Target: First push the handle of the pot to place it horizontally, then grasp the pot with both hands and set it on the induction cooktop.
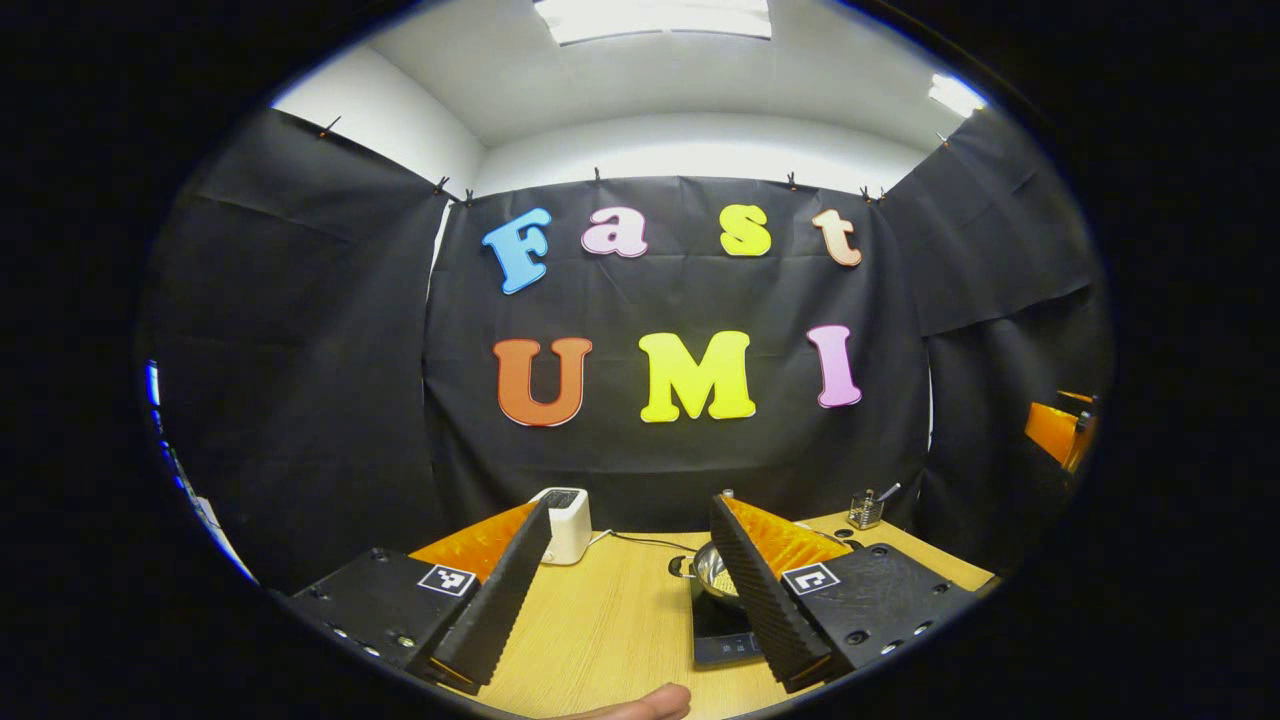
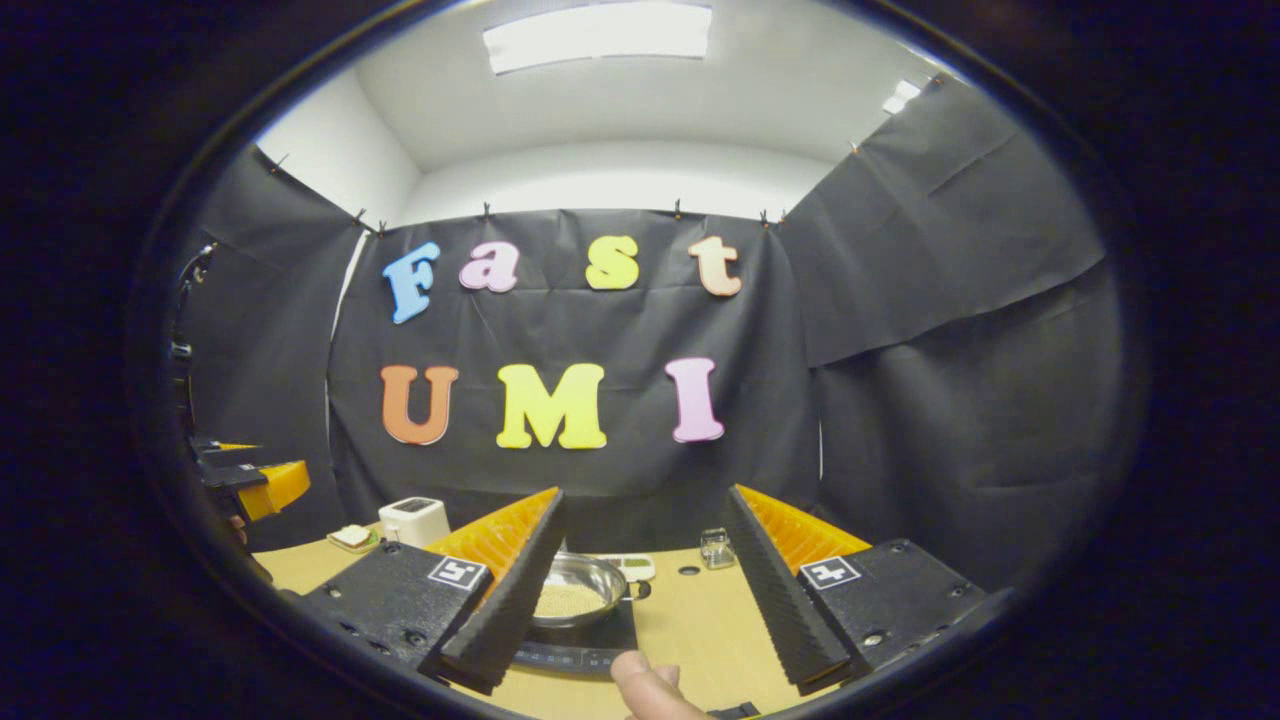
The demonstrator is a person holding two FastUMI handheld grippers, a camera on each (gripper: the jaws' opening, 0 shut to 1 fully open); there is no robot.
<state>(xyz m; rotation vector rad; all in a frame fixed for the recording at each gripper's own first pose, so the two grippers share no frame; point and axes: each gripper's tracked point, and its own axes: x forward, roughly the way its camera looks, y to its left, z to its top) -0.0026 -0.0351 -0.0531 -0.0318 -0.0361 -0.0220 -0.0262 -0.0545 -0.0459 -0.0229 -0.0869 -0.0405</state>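
Pot (image 2: 578,592) and induction cooktop (image 2: 575,640) are seen together in the right gripper view: the steel bowl sits on the dark slab, towards the middle of the desk (image 2: 690,620), with something pale and grainy inside. In the left gripper view the pot (image 1: 712,572) is half hidden behind one finger, on the cooktop (image 1: 722,640), and a small dark side lug shows at its rim. From how things lie, the placing is judged done, or nearly so.

Both tongs are spread wide and nothing is held. The left tongs (image 1: 640,585) and the right tongs (image 2: 645,585) are both raised above the near edge of the desk, well apart from the pot.

If a correction is wanted, the pot's seating should be checked first: it should be centred on the slab, with no rim overhanging. Any regrasp would best be made from both sides at once, at opposite points of the rim, and the pot kept level so the contents are not spilled. The toaster (image 1: 565,522) and its cable along the far edge should be given room.
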